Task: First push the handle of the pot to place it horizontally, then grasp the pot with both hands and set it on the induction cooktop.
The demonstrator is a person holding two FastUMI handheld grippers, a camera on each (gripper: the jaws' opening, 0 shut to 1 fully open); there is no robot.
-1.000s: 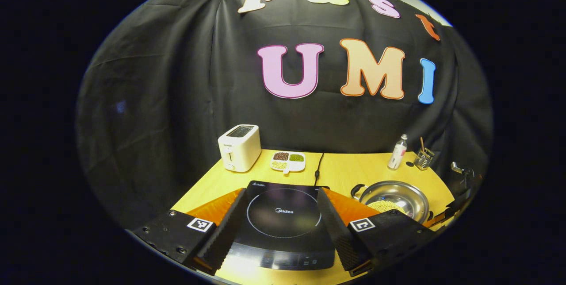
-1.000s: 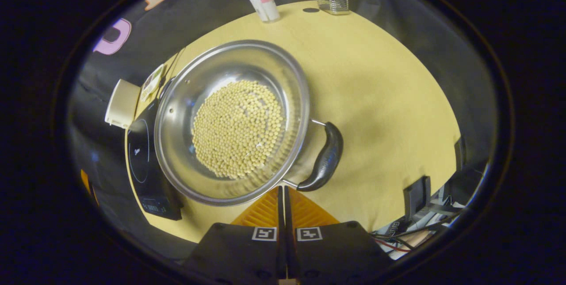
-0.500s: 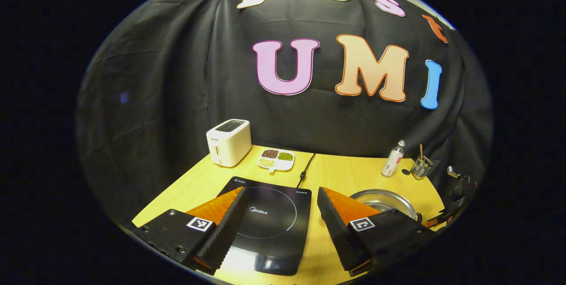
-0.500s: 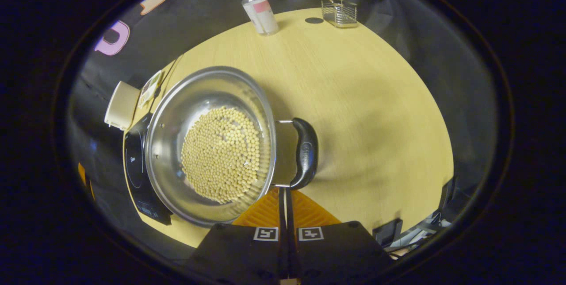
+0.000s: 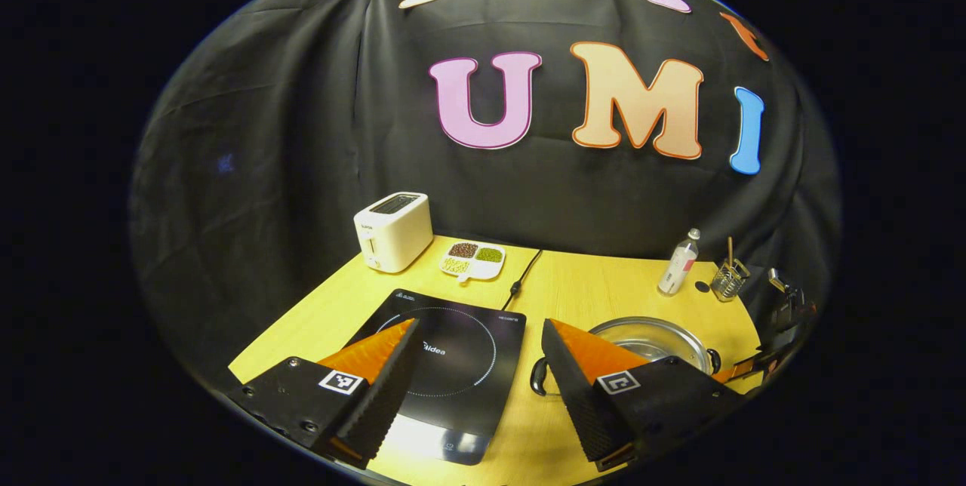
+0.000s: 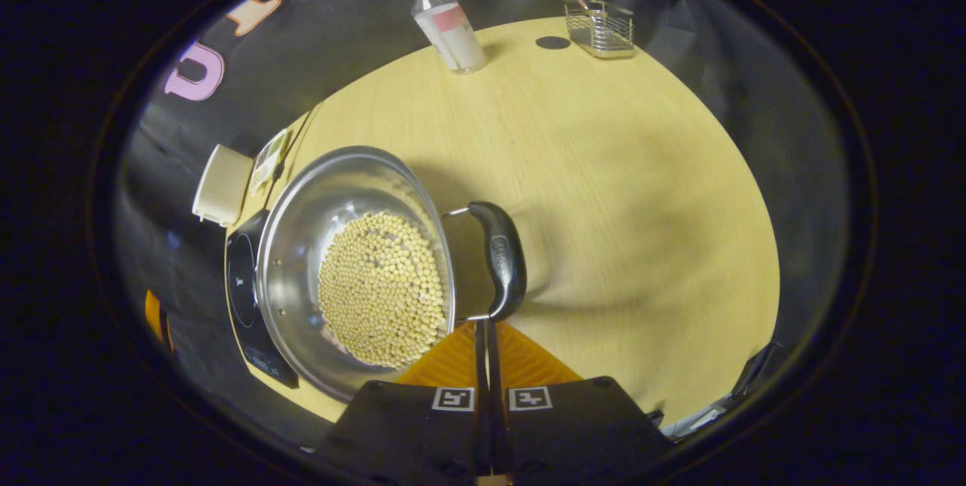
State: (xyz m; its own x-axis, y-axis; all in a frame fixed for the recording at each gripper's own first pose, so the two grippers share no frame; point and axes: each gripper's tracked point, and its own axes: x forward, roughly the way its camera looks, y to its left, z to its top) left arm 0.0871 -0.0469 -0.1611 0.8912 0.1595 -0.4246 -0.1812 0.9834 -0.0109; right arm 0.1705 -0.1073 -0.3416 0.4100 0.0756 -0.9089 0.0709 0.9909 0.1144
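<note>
The pot (image 6: 355, 275) sits on the yellow desk (image 6: 604, 192), a steel pan with a layer of pale round beans (image 6: 381, 286) across its bottom. In the right gripper view its black handle (image 6: 502, 259) juts from the rim on the right side, and the right gripper (image 6: 484, 329) has its two fingers pressed together with only a thin slit between them, holding nothing; the tips sit just at the near end of that handle (whether they actually touch it cannot be told). The induction cooktop (image 6: 245, 305) lies just to the left of the pot, partly hidden behind its rim.

In the left gripper view the left gripper (image 5: 477, 335) hangs above the near edge of the desk with its fingers spread wide and nothing between them. The cooktop (image 5: 445, 358) shows between and behind the fingers, flat on the desk, and the pot (image 5: 653, 339) stands to its right, its second handle (image 5: 538, 376) on the side toward the cooktop, partly behind the right-hand finger.

At the far edge of the desk stand a white toaster (image 5: 392, 231), a divided dish (image 5: 473, 259) of dark and green grains, a small bottle (image 5: 677, 272) and a wire holder (image 5: 728, 278); a black cable (image 5: 524, 278) runs from the cooktop toward the wall.
</note>
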